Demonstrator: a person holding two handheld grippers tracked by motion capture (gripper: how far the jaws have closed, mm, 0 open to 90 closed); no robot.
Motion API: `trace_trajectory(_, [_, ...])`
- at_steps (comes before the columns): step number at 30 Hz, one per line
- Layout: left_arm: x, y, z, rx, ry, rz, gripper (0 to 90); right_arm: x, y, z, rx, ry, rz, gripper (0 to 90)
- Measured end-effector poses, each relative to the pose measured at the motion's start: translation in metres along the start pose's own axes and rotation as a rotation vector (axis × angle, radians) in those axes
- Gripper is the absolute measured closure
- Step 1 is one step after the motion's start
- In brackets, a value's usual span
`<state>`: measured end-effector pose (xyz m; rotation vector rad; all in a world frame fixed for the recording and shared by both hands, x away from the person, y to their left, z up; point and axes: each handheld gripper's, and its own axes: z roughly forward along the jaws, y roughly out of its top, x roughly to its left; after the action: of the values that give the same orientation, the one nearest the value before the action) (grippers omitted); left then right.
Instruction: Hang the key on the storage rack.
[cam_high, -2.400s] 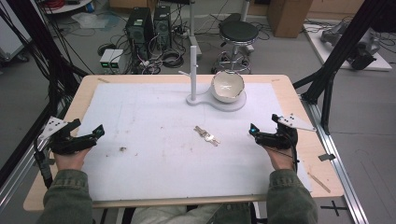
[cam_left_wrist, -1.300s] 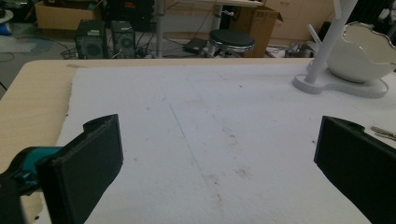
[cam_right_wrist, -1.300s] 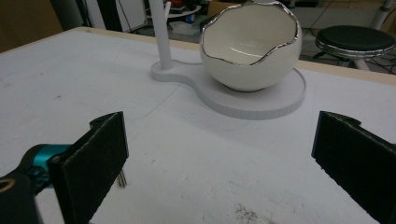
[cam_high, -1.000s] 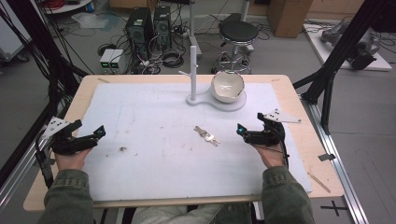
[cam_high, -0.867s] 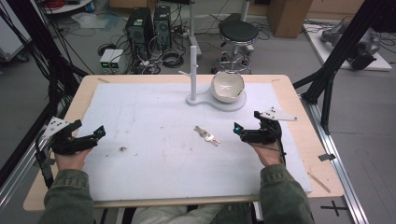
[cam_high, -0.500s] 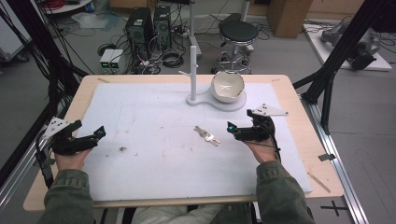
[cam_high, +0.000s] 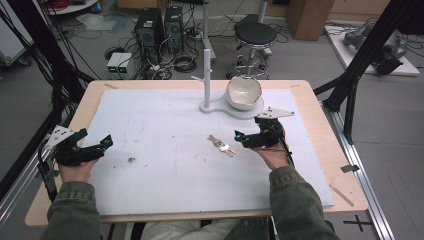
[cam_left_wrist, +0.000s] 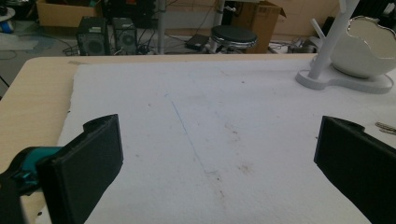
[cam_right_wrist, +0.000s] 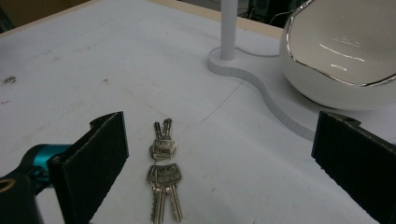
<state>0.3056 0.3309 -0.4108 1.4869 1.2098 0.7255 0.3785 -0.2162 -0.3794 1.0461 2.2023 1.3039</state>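
Keys (cam_high: 221, 145) lie flat on the white mat (cam_high: 165, 165), near table (cam_high: 320, 115) centre, just left of the right gripper (cam_high: 239, 136). Right gripper jaws spread wide, empty; in the right gripper view the keys (cam_right_wrist: 162, 175) sit between the jaws, closer to the left jaw, not touching. Left gripper (cam_high: 106, 142) at the mat's left edge, jaws wide apart, empty. White bowl (cam_high: 243, 92) on the stand (cam_high: 207, 75) at the far side.
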Motion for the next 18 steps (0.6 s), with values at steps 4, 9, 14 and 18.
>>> trace_trajectory(4, [0.000,0.000,0.000,-0.001,0.000,-0.002,1.7,0.003,0.007,0.007,0.032,0.018,-0.008,2.7])
trace_trajectory(9, [0.000,0.000,0.000,0.000,-0.001,0.000,1.7,0.007,0.013,0.016,0.065,0.026,-0.023,2.7])
trace_trajectory(14, [0.000,0.000,0.000,-0.001,-0.001,-0.002,1.7,0.010,0.019,0.025,0.102,0.040,-0.040,2.7])
trace_trajectory(18, [0.000,0.000,0.000,-0.001,-0.002,-0.001,1.7,0.013,0.021,0.033,0.122,0.051,-0.037,2.7])
